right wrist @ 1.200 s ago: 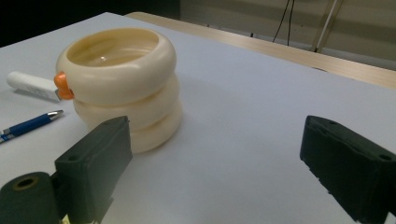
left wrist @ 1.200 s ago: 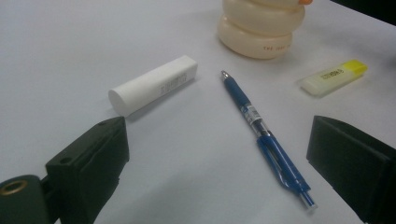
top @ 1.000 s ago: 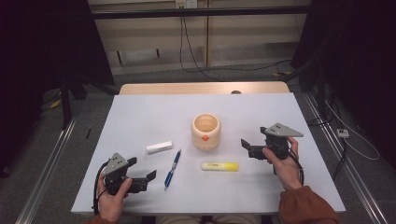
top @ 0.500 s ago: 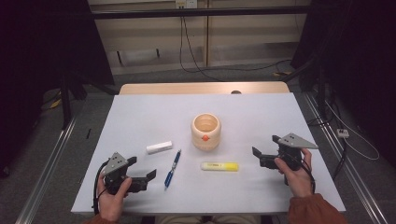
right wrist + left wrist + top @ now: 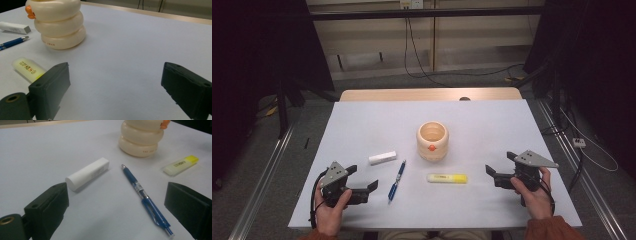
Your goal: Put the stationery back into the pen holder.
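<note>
Left gripper is sitting low near the table's near-left corner, jaws spread wide, holding nothing. Right gripper is sitting near the near-right edge, jaws likewise spread and empty.

Open room: bare table surface is lying ahead of the right gripper and off to its outer side, nothing between its jaws in the right gripper view. The far half of the table behind the cup is free too.

Blue pen is lying just ahead of the left gripper, apart from its jaws. Long axis is running roughly away from the person, leaning slightly right; metal tip is pointing away toward the cup, clicker end nearest the gripper. In the left gripper view it is lying closer to the right-hand jaw.

White eraser is lying ahead of the left gripper, beyond and just left of the pen, long axis mostly crosswise, not touching the pen.

Yellow highlighter is lying between the two grippers, nearer the right one's jaw tips, long axis crosswise, near the cup but apart from it.
</note>
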A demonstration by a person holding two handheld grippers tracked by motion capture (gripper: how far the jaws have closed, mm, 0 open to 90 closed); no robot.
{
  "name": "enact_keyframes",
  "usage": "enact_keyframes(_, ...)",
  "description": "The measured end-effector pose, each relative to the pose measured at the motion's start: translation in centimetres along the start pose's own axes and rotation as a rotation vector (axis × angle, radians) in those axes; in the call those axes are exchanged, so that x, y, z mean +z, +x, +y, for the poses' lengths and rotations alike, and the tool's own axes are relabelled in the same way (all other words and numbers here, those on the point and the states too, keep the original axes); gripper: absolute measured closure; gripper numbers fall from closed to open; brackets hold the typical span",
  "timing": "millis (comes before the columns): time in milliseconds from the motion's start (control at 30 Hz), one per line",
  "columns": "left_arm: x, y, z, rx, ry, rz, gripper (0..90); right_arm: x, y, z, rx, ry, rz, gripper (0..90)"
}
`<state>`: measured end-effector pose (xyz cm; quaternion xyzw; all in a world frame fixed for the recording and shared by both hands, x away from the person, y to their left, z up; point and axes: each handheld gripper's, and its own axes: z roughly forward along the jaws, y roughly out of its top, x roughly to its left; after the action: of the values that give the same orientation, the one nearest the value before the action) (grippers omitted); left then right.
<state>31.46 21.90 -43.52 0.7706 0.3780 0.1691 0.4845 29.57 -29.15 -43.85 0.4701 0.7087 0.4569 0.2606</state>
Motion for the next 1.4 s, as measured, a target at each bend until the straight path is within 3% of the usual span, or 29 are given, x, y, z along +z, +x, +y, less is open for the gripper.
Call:
enact_keyframes(67, -0.1, 0.2, 0.1, 0.001, -0.005, 0.005, 5.5, -0.2, 0.0, -0.1, 0.001, -0.005, -0.002, 8.4)
enact_keyframes(167, -0.4, 0.3, 0.6, 0.039, -0.038, 0.036, 5.6, -0.4, 0.2, -0.1, 0.0, -0.02, -0.009, 8.7)
enact_keyframes(267, -0.6, 0.6, 1.1, 0.029, -0.043, 0.015, 5.8, -0.3, 0.3, -0.5, 0.005, -0.003, 0.001, 8.6)
enact_keyframes(367, -0.5, 1.0, 1.5, 0.017, -0.012, -0.017, 8.0, -0.2, 0.4, -0.8, -0.01, 0.016, 0.004, 8.8)
enact_keyframes(467, -0.1, 1.5, 1.8, -0.007, 0.032, -0.048, 8.1, -0.3, 0.6, -0.7, -0.016, 0.0, 0.015, 8.3)
enact_keyframes(533, 0.1, 1.8, 2.0, 0.007, 0.053, -0.051, 8.1, -0.4, 0.7, -0.7, -0.014, -0.003, 0.014, 8.2)
enact_keyframes(633, 0.6, 2.3, 2.6, 0.022, 0.095, -0.087, 10.9, -0.3, 0.6, -0.7, -0.017, 0.002, 0.015, 8.2)
enact_keyframes(767, 1.0, 2.8, 3.4, 0.056, 0.115, -0.1, 12.3, -0.2, 0.6, -0.7, -0.018, 0.006, 0.019, 8.1)
enact_keyframes(900, 1.5, 3.1, 4.0, 0.046, 0.105, -0.086, 12.7, -0.1, 0.5, -0.7, -0.018, 0.01, 0.022, 8.1)
enact_keyframes(1000, 1.9, 3.3, 4.5, 0.064, 0.107, -0.095, 16.3, 0.0, 0.5, -0.7, -0.018, 0.01, 0.023, 8.1)
enact_keyframes(1100, 2.4, 3.7, 5.2, 0.046, 0.102, -0.11, 16.2, 0.0, 0.5, -0.7, -0.021, 0.013, 0.024, 8.1)
enact_keyframes(1200, 3.1, 3.8, 5.9, 0.047, 0.124, -0.107, 9.8, 0.1, 0.5, -0.7, -0.023, 0.015, 0.029, 8.0)
enact_keyframes(1267, 3.5, 3.8, 6.4, 0.069, 0.149, -0.106, 9.4, 0.1, 0.5, -0.7, -0.022, 0.015, 0.029, 7.3)
enact_keyframes(1400, 3.4, 3.7, 7.1, 0.084, 0.128, -0.099, 11.0, 0.1, 0.5, -0.7, -0.022, 0.017, 0.026, 7.2)
